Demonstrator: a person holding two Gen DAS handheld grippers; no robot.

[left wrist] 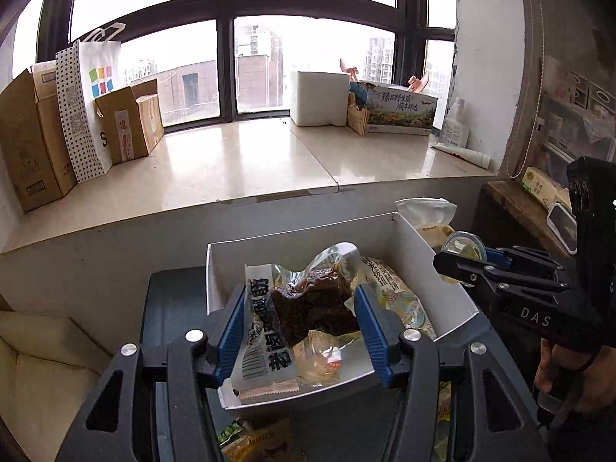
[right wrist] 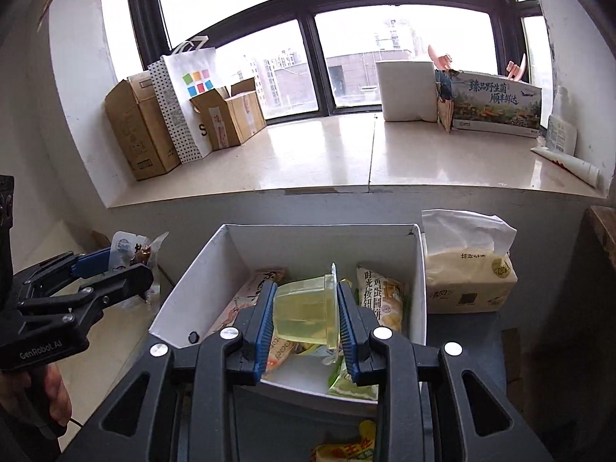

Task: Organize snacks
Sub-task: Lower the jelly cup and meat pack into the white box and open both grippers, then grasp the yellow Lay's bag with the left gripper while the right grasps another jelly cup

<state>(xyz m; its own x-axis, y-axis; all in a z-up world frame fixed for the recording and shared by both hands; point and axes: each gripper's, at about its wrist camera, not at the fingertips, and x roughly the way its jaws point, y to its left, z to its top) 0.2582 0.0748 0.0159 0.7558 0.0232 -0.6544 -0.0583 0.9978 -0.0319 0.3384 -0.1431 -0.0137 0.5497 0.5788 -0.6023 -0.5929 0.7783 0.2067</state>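
Note:
A white cardboard box (left wrist: 419,238) (right wrist: 208,265) stands on a dark surface and holds several snack packets. My left gripper (left wrist: 300,308) is shut on a clear packet with a dark brown snack block (left wrist: 313,306), held above the box; it also shows at the left of the right wrist view (right wrist: 134,260). My right gripper (right wrist: 306,313) is shut on a clear jelly cup (right wrist: 304,313) with yellowish filling, held over the box. In the left wrist view that cup (left wrist: 462,248) hangs by the box's right wall.
A tissue pack (right wrist: 467,273) stands right of the box. More snack packets (right wrist: 346,444) lie in front of it. The window ledge (left wrist: 238,161) behind holds cardboard boxes, a paper bag and a printed carton. A wooden shelf (left wrist: 516,204) is at the right.

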